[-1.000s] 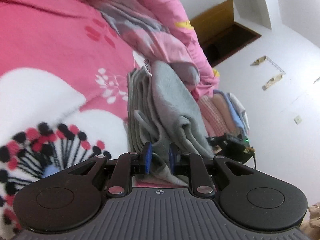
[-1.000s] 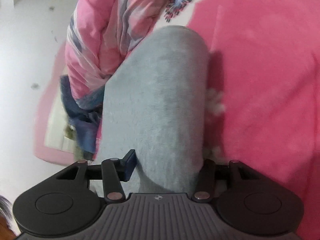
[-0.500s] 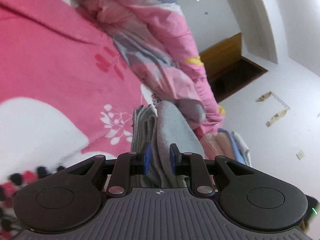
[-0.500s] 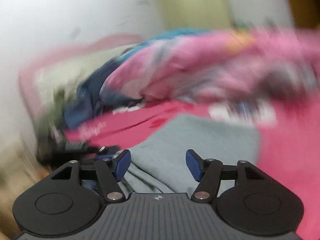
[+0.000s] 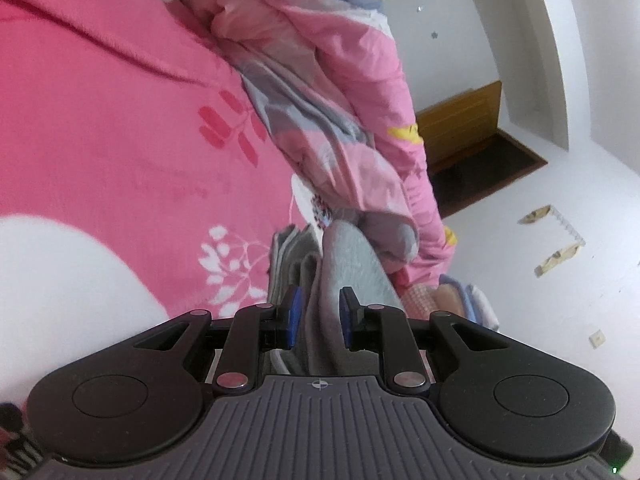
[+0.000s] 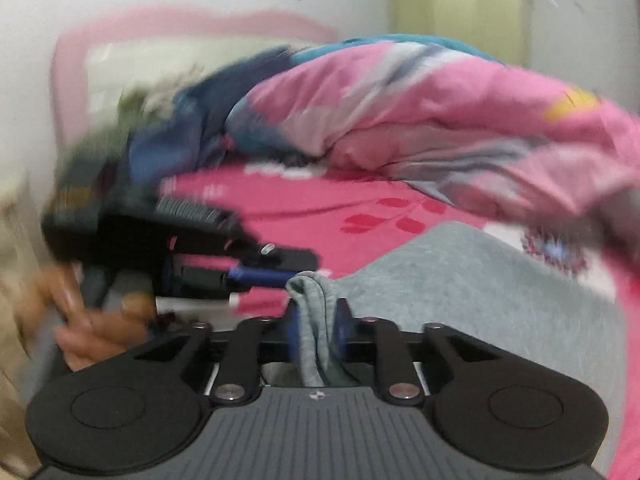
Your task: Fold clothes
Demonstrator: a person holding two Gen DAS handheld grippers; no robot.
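On bed: one grey garment (image 6: pixel 480 300), two tools.

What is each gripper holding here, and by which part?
Both hold the grey garment: the right gripper is closing on a bunched edge, the left gripper pinches a fold.

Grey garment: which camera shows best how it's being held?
Right wrist view: the grey garment spreads over the pink bedspread, its edge bunched in the closing right claw. Left wrist view shows only folds between the left claw pads.

Soft, even indoor light, no glare

The left view is fairly sharp; the right view smears sideways, worst at its left edge, and both bend strongly toward the corners.
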